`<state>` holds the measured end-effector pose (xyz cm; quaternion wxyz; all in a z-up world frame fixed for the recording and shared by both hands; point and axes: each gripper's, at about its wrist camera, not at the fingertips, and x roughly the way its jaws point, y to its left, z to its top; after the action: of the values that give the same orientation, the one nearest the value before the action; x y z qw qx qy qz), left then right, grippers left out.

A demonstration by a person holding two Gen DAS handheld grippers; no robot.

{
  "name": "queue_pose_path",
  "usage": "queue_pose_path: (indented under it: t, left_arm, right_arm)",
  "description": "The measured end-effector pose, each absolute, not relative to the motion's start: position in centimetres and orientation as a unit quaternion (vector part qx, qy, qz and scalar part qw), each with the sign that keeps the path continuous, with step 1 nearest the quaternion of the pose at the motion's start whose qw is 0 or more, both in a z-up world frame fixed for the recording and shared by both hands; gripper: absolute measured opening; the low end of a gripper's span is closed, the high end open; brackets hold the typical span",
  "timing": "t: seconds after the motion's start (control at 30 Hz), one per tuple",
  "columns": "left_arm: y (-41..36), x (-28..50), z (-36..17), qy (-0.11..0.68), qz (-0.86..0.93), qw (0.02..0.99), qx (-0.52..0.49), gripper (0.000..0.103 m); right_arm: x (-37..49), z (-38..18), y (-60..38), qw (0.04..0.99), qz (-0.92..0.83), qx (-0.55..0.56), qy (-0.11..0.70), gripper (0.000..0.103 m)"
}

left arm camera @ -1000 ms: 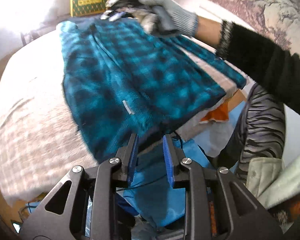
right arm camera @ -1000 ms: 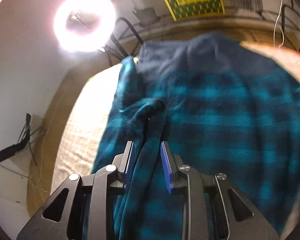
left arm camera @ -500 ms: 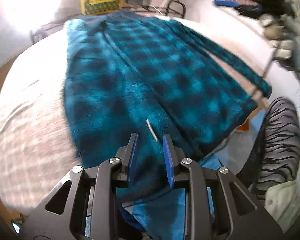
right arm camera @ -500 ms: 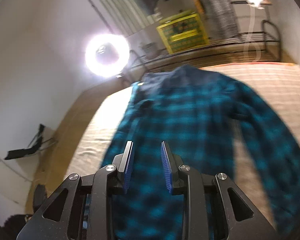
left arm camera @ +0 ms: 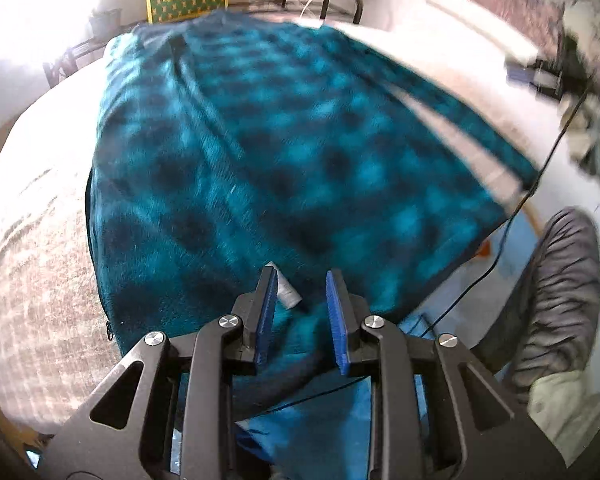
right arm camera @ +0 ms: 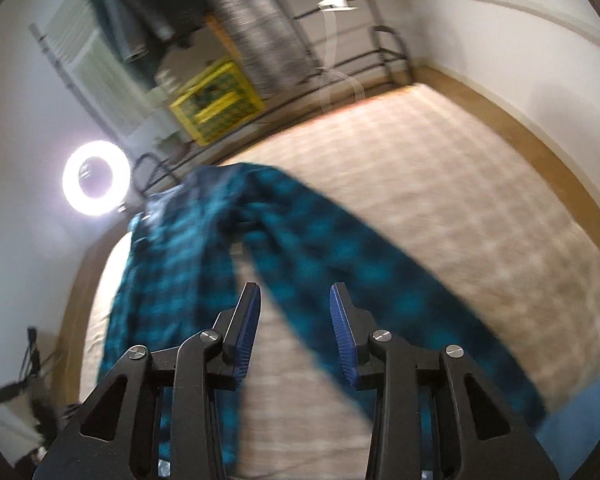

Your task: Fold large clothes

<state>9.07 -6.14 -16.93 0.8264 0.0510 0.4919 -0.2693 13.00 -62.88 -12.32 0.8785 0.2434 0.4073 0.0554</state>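
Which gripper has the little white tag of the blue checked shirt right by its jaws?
The left gripper. The white tag lies just beside its jaws, on the shirt. The right gripper only has a sleeve below it.

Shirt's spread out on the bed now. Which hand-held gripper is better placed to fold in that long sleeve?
Probably the right hand-held gripper: its jaws are opening with the plaid shirt's sleeve right ahead. The left hand-held gripper sits at the hem, by the white label.

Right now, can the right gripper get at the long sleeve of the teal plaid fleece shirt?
Probably yes: the right gripper has its jaws opening with nothing between them, and the sleeve lies flat and uncovered on the beige checked bedspread just ahead.
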Motion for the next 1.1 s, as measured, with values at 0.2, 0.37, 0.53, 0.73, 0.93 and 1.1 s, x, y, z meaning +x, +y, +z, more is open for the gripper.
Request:
queue_pose_path:
  t: [0.2, 0.37, 0.53, 0.73, 0.93, 1.1]
  left_arm:
    - [-8.2, 8.5, -13.6, 0.464, -0.303, 0.832, 0.041, 0.039]
    - [-10.5, 8.8, -12.8, 0.459, -0.318, 0.829, 0.035, 0.039]
    - [-12.2, 9.5, -12.7, 0.455, -0.329, 0.826, 0.042, 0.039]
    - [-13.4, 10.3, -12.9, 0.454, -0.334, 0.825, 0.031, 0.039]
    - [-13.0, 10.2, -12.3, 0.432, -0.328, 0.84, -0.023, 0.039]
    - [-12.3, 10.3, -11.9, 0.431, -0.322, 0.841, -0.058, 0.039]
  right_arm:
    - [8.8, -15.3, -69.4, 0.864, -0.005, 0.273, 0.423, 0.037]
    - [6.8, -18.0, -72.1, 0.851, -0.037, 0.284, 0.44, 0.041]
    - [5.9, -20.9, -74.1, 0.835, -0.077, 0.275, 0.47, 0.042]
    - [5.8, -23.2, -73.8, 0.816, -0.097, 0.23, 0.521, 0.042]
    - [6.2, -22.8, -71.9, 0.82, -0.07, 0.222, 0.522, 0.004]
    - [5.9, -19.5, -69.7, 0.842, -0.051, 0.21, 0.494, 0.003]
